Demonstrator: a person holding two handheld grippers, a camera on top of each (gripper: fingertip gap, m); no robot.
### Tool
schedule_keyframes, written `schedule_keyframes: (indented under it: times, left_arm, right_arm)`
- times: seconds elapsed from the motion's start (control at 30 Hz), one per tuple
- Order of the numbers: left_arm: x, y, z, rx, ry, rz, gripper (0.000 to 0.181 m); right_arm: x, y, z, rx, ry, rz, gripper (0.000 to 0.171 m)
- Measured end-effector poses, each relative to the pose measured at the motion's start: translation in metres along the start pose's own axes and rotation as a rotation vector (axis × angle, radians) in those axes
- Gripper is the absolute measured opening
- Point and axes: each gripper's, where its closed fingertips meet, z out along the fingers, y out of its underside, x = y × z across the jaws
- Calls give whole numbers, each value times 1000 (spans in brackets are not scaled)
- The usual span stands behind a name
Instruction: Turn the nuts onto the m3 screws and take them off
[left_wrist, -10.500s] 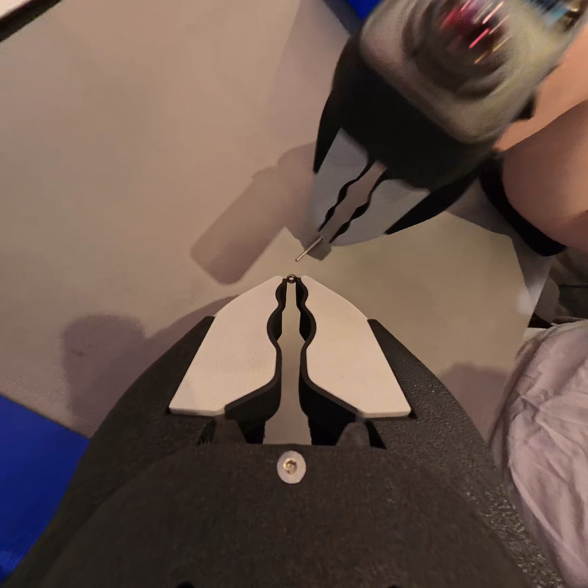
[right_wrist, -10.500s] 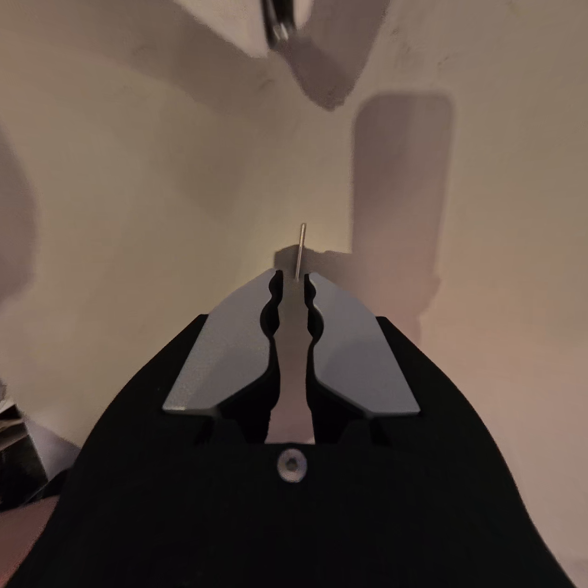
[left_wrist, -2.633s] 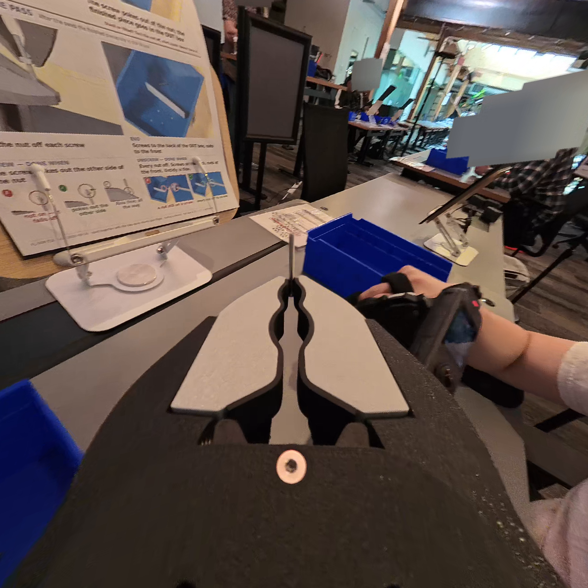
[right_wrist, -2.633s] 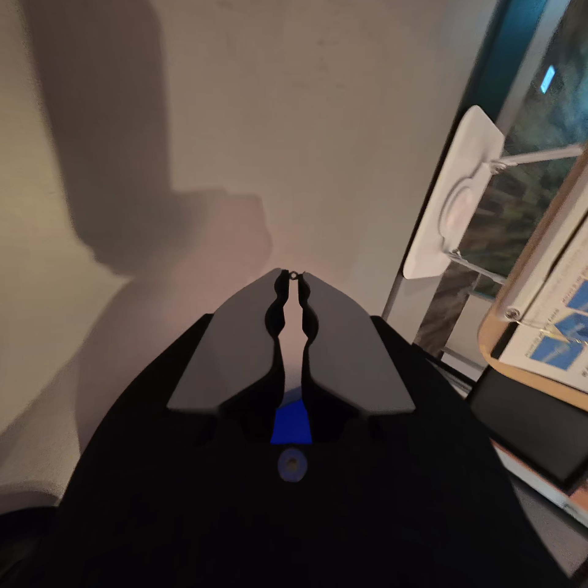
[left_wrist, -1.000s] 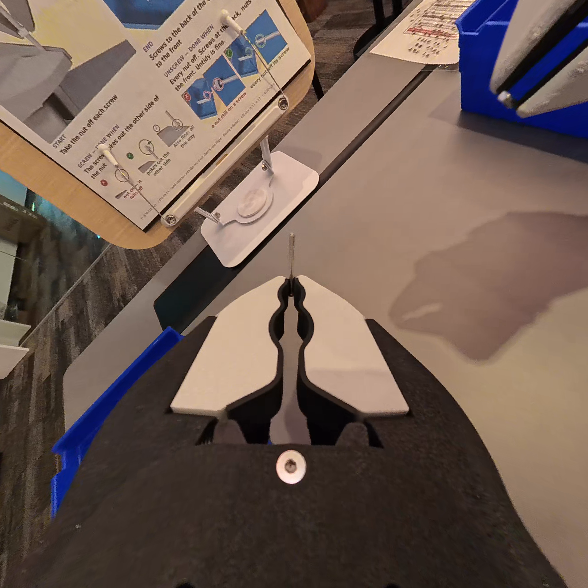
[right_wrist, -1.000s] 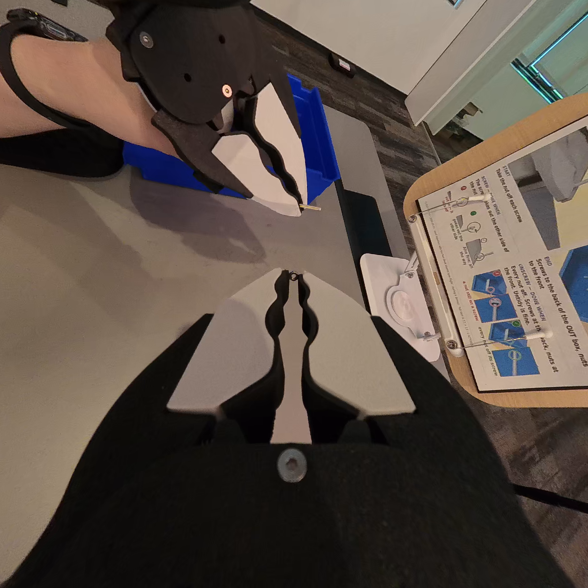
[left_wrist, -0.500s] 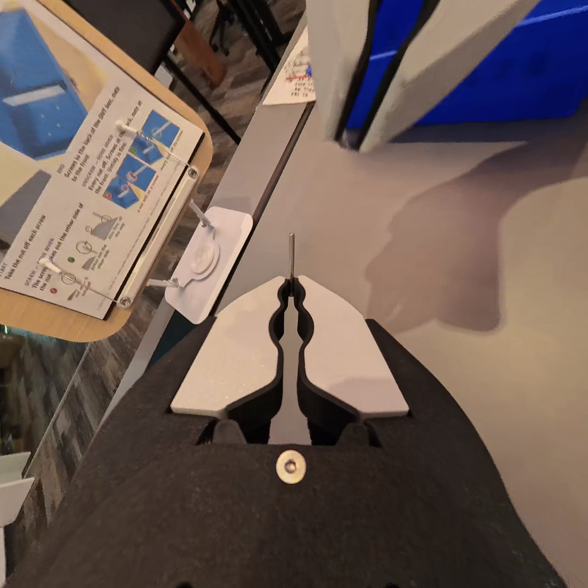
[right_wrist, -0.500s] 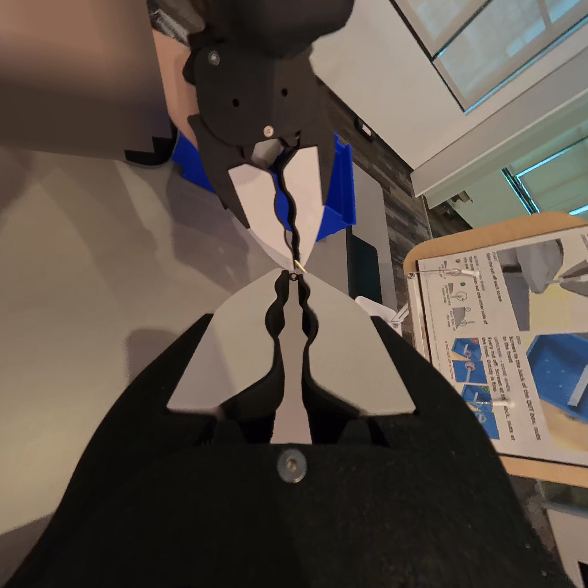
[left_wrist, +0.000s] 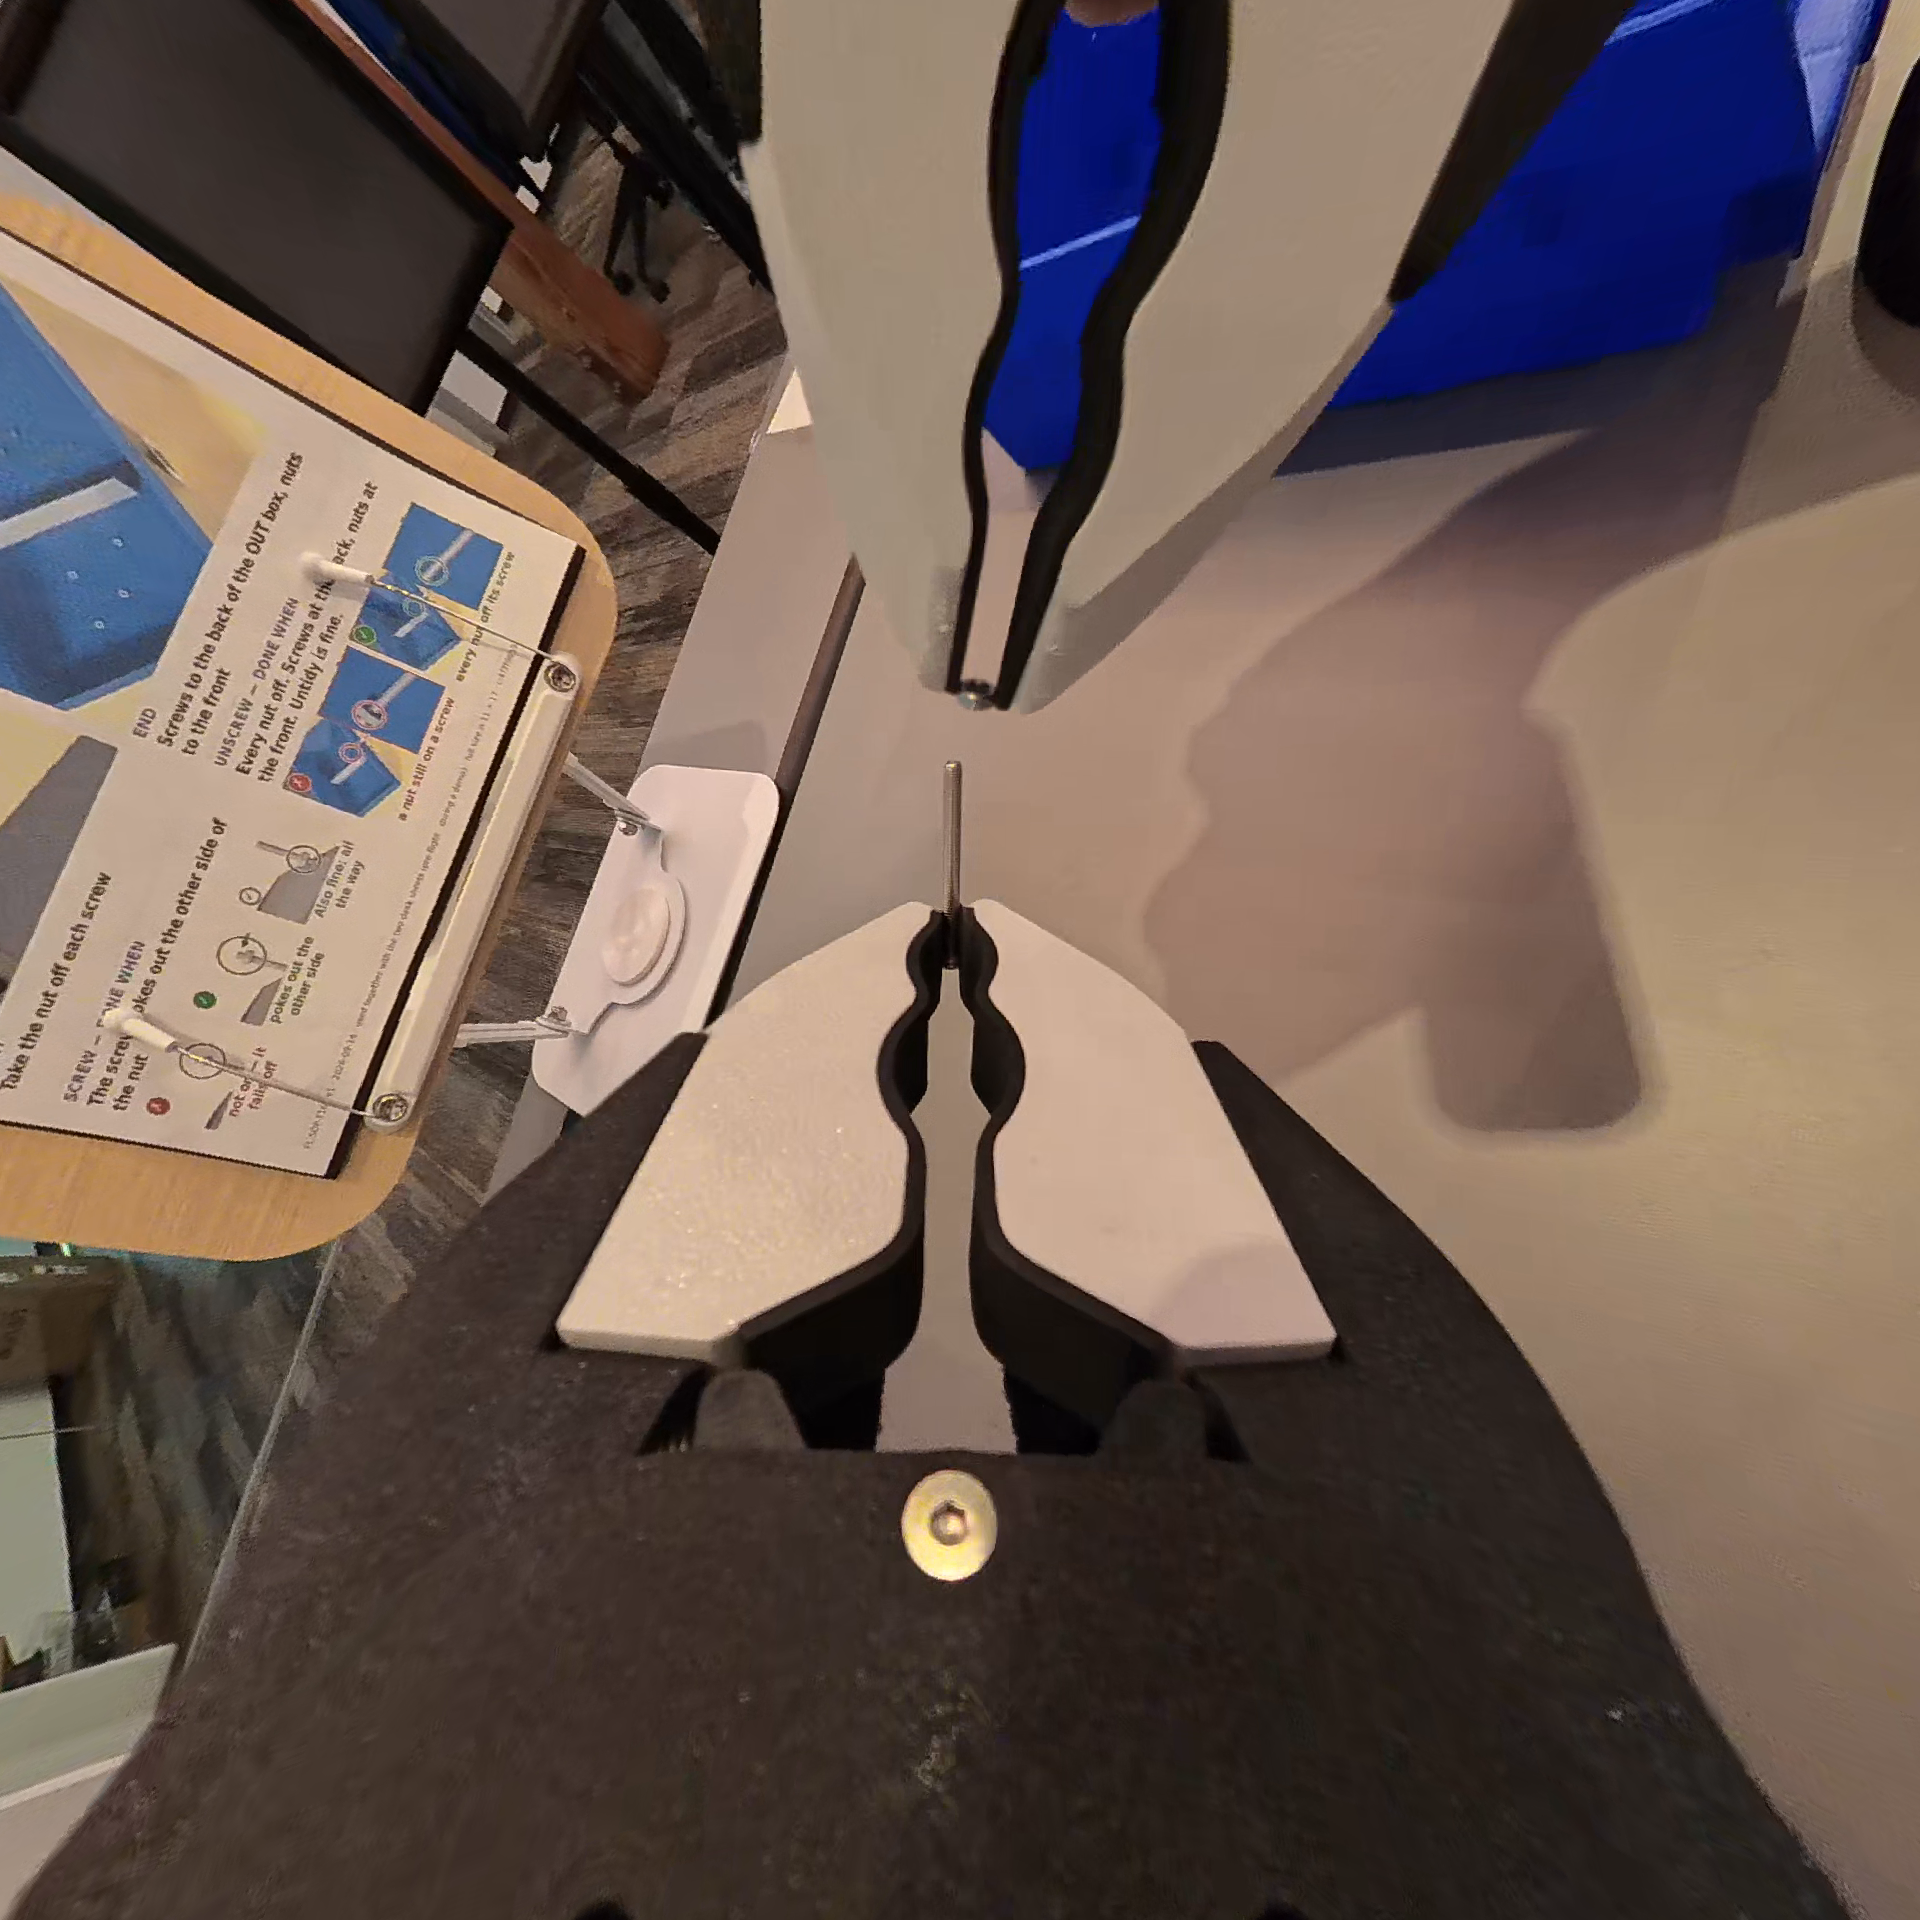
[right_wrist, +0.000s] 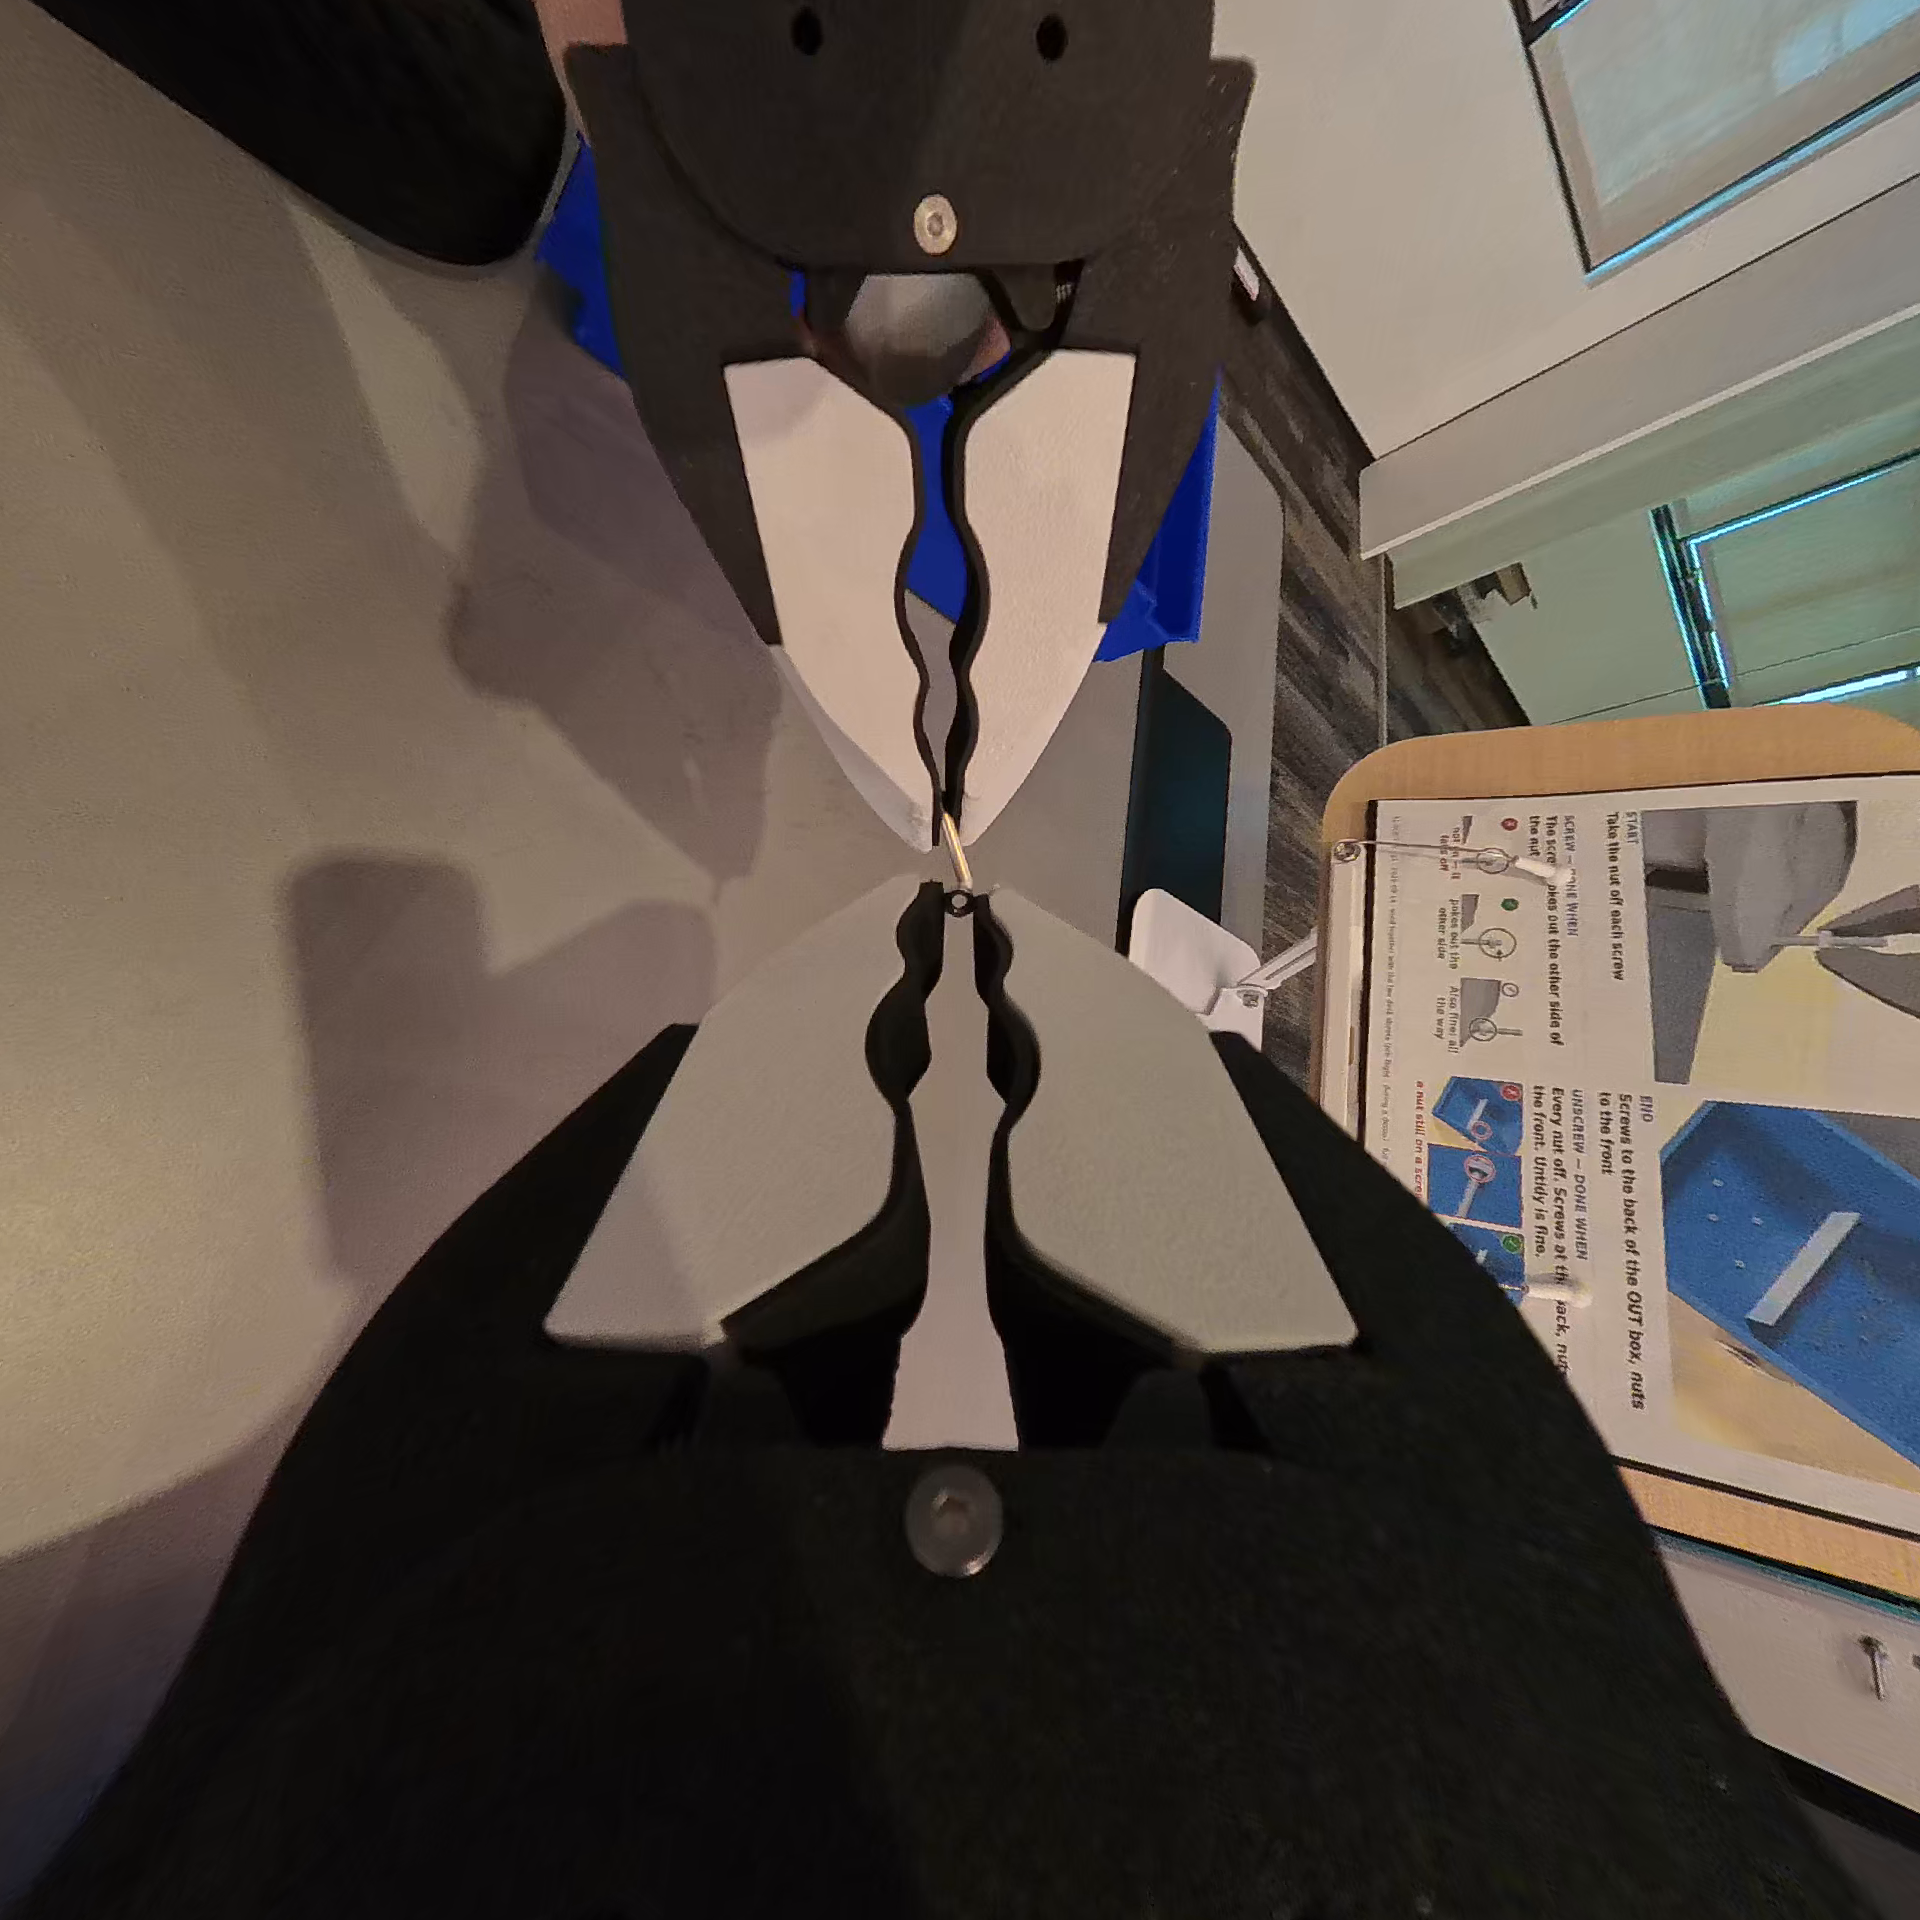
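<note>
Grey table (left_wrist: 1558, 727) under both tools, shadows across it. Blue bin (left_wrist: 1558, 260) at far side; instruction board (left_wrist: 260, 831) on white stand (left_wrist: 665, 914) at table edge, left of left wrist view. Left gripper (left_wrist: 951, 914) clenched on base of thin screw (left_wrist: 951, 831), shaft sticking forward. Right gripper (left_wrist: 977, 696) facing it, tips pinching small nut (right_wrist: 957, 902). Nut just beyond screw tip, nearly in line; contact unclear.

Black textured tongs (left_wrist: 951, 914), pale grey wavy-edged fingers (left_wrist: 769, 1153), silver hex screw (left_wrist: 948, 1525)
</note>
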Motion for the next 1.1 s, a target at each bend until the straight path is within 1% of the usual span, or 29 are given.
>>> schedule_keyframes:
  times: [0.17,0.47,0.83,0.97,1.1]
  left_arm:
    - [5,-6,-3,34,24,28,2]
    - [7,-6,-2,42,28,51,2]
    - [9,-10,-3,119,76,11,2]
    - [10,-14,-4,161,88,8,2]
    - [16,-24,-5,268,130,-23,2]
  right_arm:
    - [-4,1,2,16,-33,13,5]
    - [-9,-2,3,42,-71,19,5]
    - [-7,-4,-1,67,-65,23,5]
    - [-6,-6,-4,82,-59,24,5]
    - [-3,-9,-15,108,-55,52,5]
